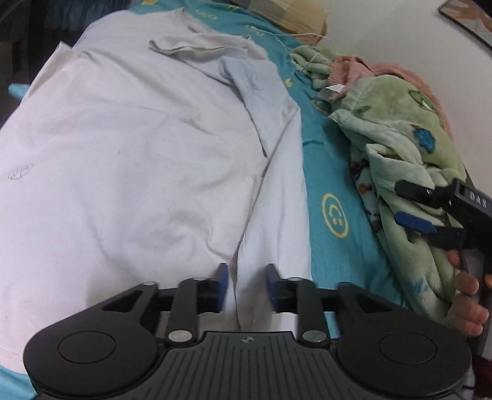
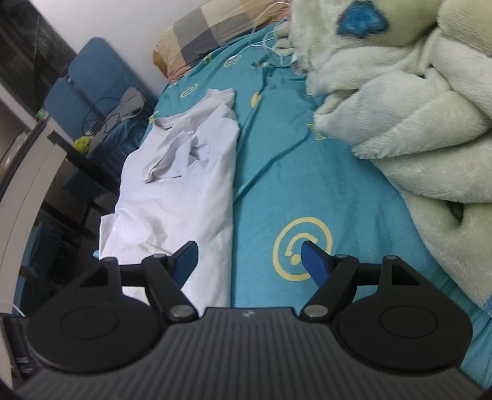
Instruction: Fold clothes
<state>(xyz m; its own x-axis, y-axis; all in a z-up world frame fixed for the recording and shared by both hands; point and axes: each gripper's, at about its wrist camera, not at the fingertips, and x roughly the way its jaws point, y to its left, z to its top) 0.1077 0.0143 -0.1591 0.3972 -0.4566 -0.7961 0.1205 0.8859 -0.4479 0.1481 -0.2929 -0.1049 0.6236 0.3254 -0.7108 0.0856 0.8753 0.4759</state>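
We are working over a bed whose teal sheet [image 2: 295, 184] is printed with yellow ring faces. Lying on that sheet, the white shirt [image 1: 129, 147] is spreading across most of the left wrist view, wrinkled, with one side folded inward so a long crease is running down its edge next to the bare teal strip. In the right wrist view the same shirt [image 2: 184, 172] is lying along the sheet's left part, reaching toward the bed's edge.

On the other side of the sheet from the shirt, a pale green fleece blanket [image 2: 409, 101] with blue patches is sitting bunched up, and a pink cloth [image 1: 384, 72] is showing behind it. A checked pillow [image 2: 209, 27] is lying at the sheet's far end.

We are holding the left tongs [image 1: 246, 286] partly open, their blue pads straddling the shirt's folded edge without pinching it. The right tongs [image 2: 249, 258] are standing wide open and empty, one pad over the shirt's edge and the other over a yellow ring on the sheet. From the left wrist camera the right tongs [image 1: 412, 204] are appearing against the blanket.
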